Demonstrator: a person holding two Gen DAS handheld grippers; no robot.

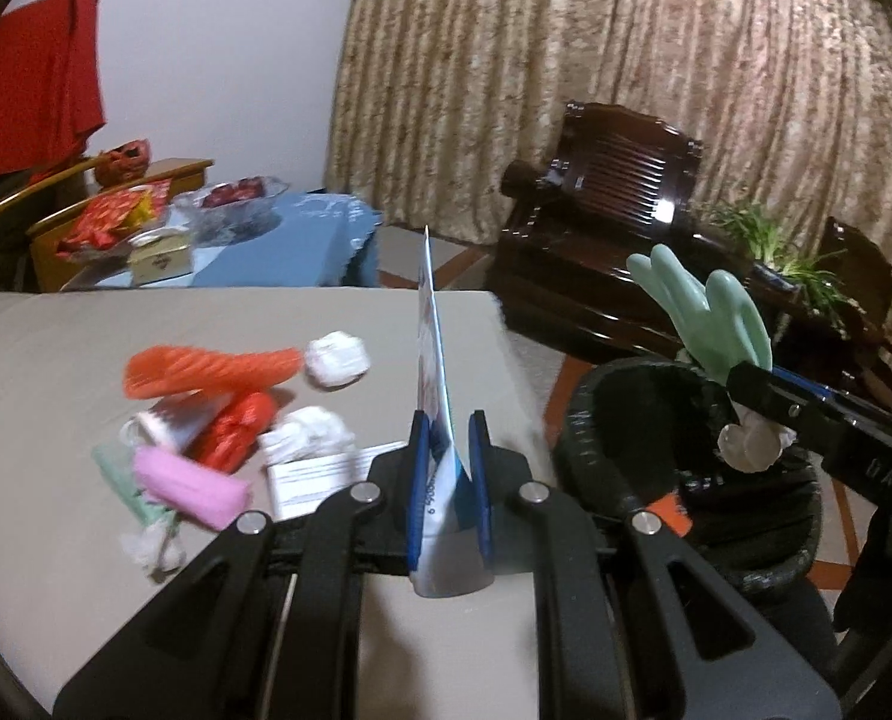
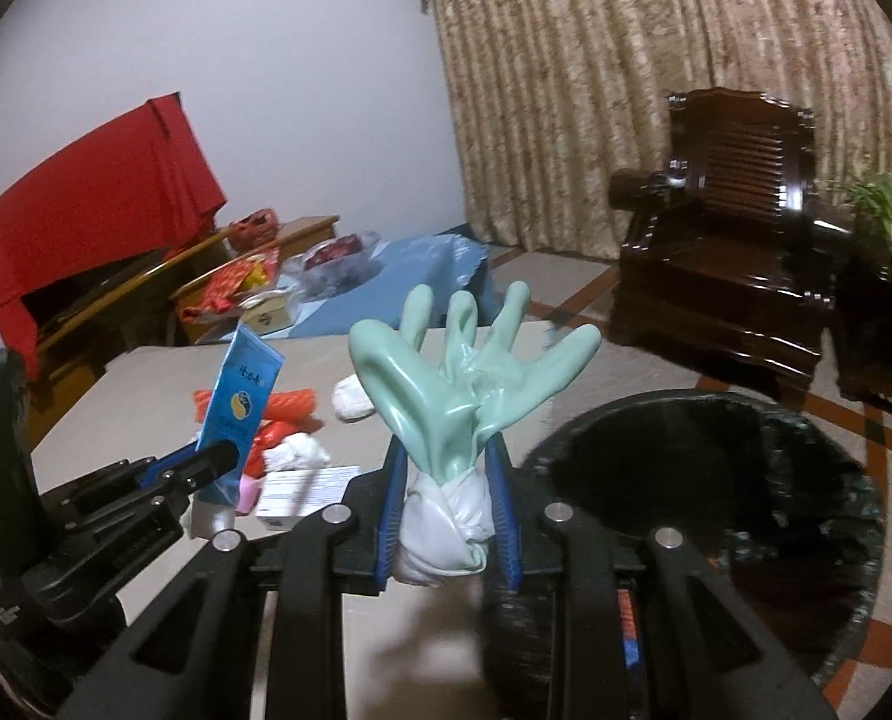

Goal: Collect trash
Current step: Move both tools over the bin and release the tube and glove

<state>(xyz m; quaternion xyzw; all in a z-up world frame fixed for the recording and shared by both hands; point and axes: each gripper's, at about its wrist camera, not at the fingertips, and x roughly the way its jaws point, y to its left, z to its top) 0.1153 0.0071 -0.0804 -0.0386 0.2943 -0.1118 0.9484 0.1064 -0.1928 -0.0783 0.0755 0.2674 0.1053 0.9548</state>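
Both grippers are loaded and I carry them toward the bin (image 2: 715, 516), which stands lined in black at about 4 o'clock of the surface (image 1: 56, 372).

Left gripper (image 1: 448, 480): its fingers (image 1: 417, 480) are closed on the lower end of a blue-and-white toothpaste tube (image 1: 432, 348). I hold the tube upright and edge-on, probably so that the flattened tail stands clear of the pile below.

Right gripper (image 2: 446, 516): its fingers (image 2: 389, 510) are closed on the knotted cuff of a mint-green rubber glove (image 2: 446, 372). The glove's fingers splay upward at 12 o'clock, because I grip the bunched cuff, the firmest part. In the left wrist view the glove sits over the bin's rim, so I judge it the nearer of the two to release.

Still on the surface, at 9 to 10 o'clock of the left gripper:
- crumpled white paper balls (image 1: 336, 358): two
- orange ribbed sleeve (image 1: 206, 369): one
- red packet (image 1: 236, 429): one
- pink roll (image 1: 191, 486): one
- printed white box (image 1: 311, 477): one
- a pale green item at the pile's near edge, too blurred to name

The pile lies heaped together, so each later pick must separate touching pieces.
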